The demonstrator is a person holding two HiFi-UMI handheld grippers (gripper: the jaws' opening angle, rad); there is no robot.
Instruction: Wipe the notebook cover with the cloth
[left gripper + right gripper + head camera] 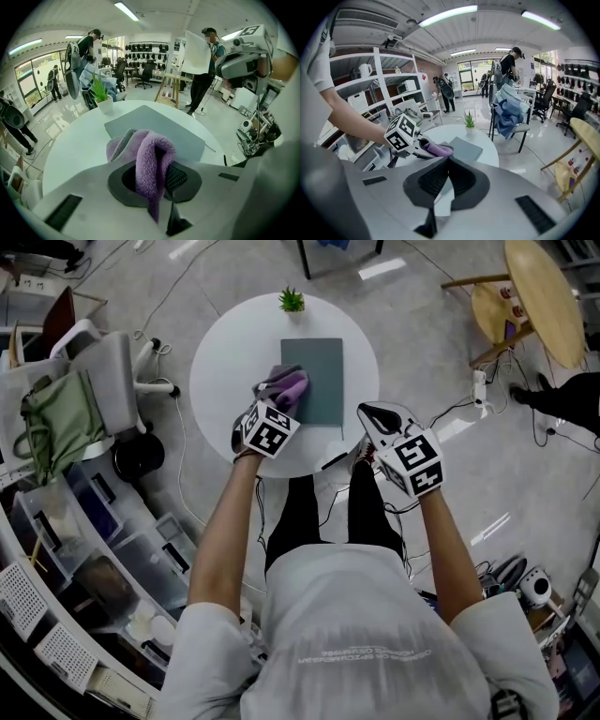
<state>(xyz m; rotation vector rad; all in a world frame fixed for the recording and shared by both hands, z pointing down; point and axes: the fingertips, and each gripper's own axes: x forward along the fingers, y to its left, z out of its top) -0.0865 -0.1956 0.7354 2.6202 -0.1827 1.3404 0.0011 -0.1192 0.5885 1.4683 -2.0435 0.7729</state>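
While you look down in the head view, the notebook (312,381) lies flat and closed on the round white surface (220,371). Your left gripper (280,399) sits at the notebook's left edge, on its nearer half, with the purple cloth (289,385) bunched at its tip and overlapping that edge. Your right gripper (373,414) hangs just off the notebook's near right corner, apart from it. A small potted plant (292,301) stands beyond the notebook's far edge.

From the left gripper view, your jaws are clamped on the cloth (151,159); one fold rises between them and the rest spills forward onto the notebook's (161,126) near edge. The plant (100,93) stands beyond the notebook to the left, and the right gripper (241,63) shows high to the notebook's right.

From the right gripper view, your gripper (449,158) has its jaws closed tip to tip with nothing between them. Ahead of it, the left gripper (423,146) holds the cloth (439,149) at the notebook's (465,147) near side, with the plant (469,122) behind the notebook.
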